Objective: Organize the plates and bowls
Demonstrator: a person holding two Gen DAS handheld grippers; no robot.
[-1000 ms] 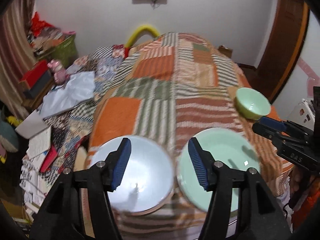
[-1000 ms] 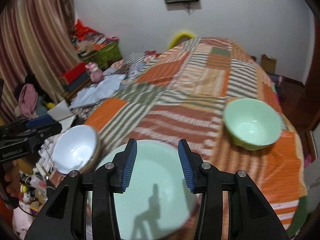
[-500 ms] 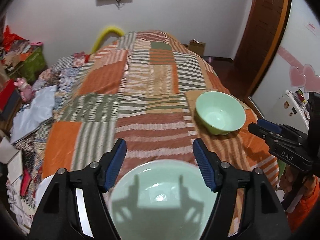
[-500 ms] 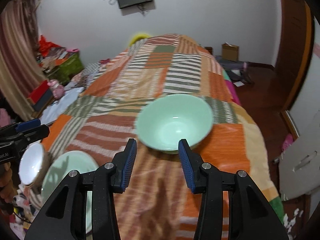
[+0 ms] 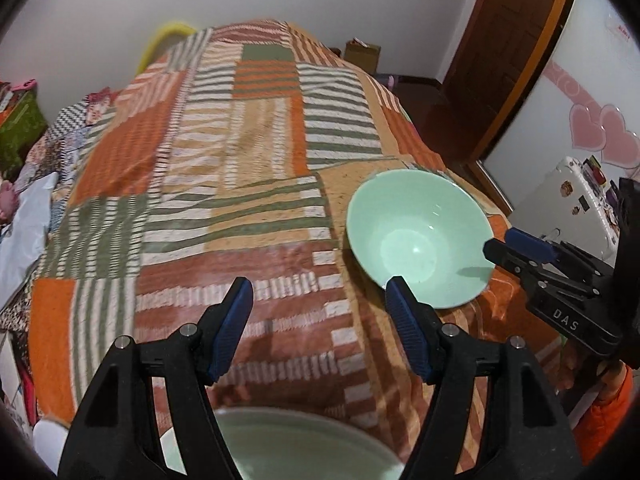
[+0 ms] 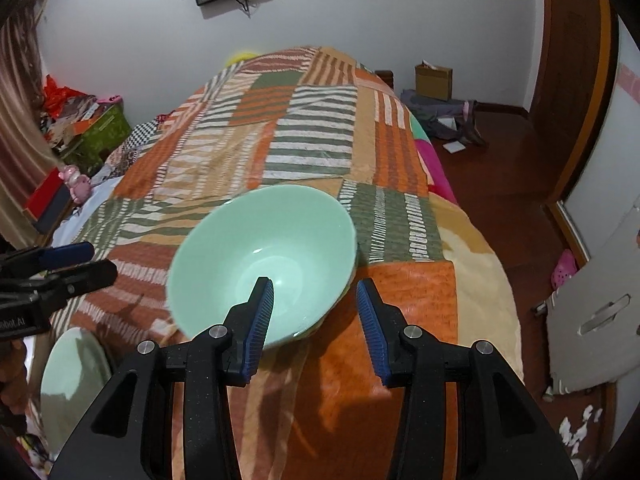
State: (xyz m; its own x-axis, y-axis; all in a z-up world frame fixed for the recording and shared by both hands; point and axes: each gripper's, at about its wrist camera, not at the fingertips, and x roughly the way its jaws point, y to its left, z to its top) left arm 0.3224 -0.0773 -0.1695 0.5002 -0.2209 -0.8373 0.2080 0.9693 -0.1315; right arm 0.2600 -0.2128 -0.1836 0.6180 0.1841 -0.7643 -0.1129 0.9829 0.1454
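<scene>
bed [image 6: 312, 152] under striped patchwork blanket filling frame centre, green bowl [image 6: 262, 268] upright on it lower centre, pale green plate [image 6: 70, 376] on blanket at lower left edge, well apart from bowl

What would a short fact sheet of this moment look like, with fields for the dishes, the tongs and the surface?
surface: patchwork blanket on a bed
bowl: green bowl, upright, empty
plate: green plate, near edge of the bed
right tongs: open, empty, one finger over the bowl's inside, the other outside its rim
left tongs: open, empty, between plate and bowl
</scene>
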